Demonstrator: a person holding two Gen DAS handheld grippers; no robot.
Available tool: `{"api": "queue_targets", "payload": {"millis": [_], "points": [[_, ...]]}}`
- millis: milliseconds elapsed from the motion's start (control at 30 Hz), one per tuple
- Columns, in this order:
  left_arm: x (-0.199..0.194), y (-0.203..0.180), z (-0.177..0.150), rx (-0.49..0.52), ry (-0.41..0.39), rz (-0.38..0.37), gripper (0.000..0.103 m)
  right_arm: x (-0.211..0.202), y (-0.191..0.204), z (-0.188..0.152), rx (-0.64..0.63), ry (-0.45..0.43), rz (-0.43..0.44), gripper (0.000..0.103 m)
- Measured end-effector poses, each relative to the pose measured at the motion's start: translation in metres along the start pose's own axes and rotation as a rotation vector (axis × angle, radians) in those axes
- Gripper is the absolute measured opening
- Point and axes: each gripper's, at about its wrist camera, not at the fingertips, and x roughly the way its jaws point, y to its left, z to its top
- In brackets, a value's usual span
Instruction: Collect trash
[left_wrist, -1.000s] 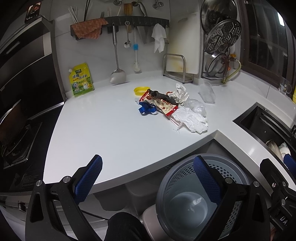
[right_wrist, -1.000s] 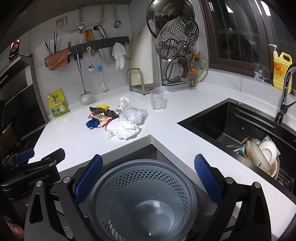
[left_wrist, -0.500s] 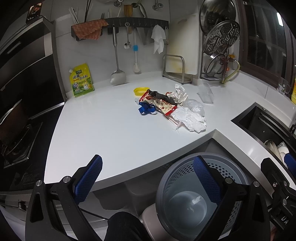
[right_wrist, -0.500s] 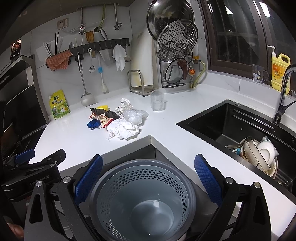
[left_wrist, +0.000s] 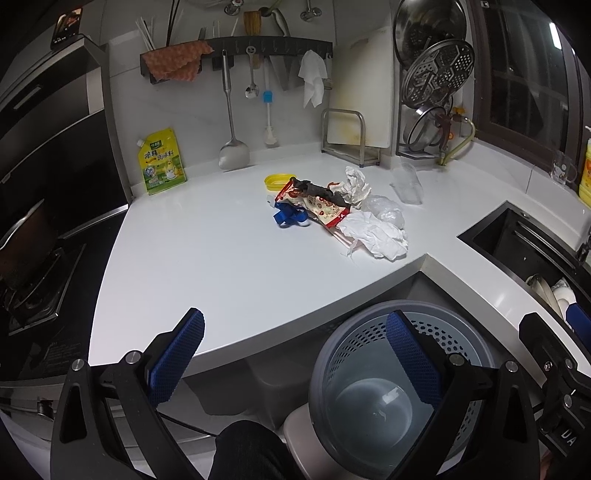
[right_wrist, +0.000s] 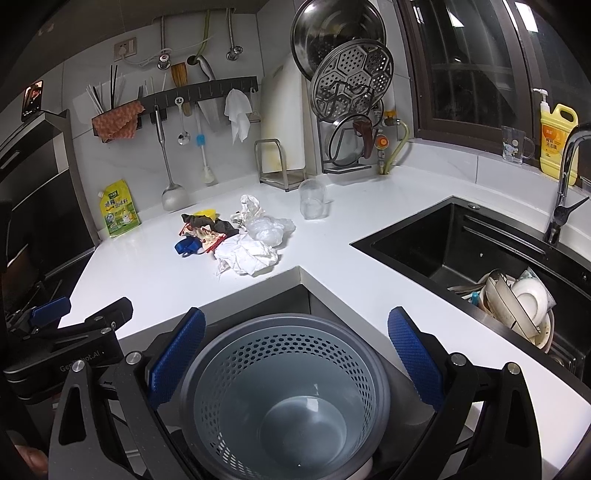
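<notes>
On the wall I see a rail (right_wrist: 199, 94) with a ladle (right_wrist: 170, 162) and a white cloth (right_wrist: 237, 115) hanging from it. A yellow pouch (left_wrist: 161, 161) leans against the backsplash. My sink (right_wrist: 476, 243) holds stacked dishes (right_wrist: 517, 302), with a yellow soap bottle (right_wrist: 557, 142) near the tap (right_wrist: 565, 184).

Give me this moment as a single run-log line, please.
phase: pre-grasp | left gripper: open, empty | right gripper: open, empty | trash pile: on counter, untouched | bin: empty, below counter corner

"GenRobot.AI" on left gripper (right_wrist: 77, 360) body.
</notes>
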Motion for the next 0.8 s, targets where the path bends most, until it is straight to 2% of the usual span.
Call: {"api": "queue_targets", "payload": {"millis": [500,800], "points": [[0.006,-0.003,0.000,0.011,0.014,0.001,0.097,0.003,0.000,-0.009,0.002,0.006,0.004,0.095],[0.034,0.002,-0.004,0.003,0.059,0.032,0.097,0.028,-0.013,-0.017,0.020,0.051,0.000,0.095]]}}
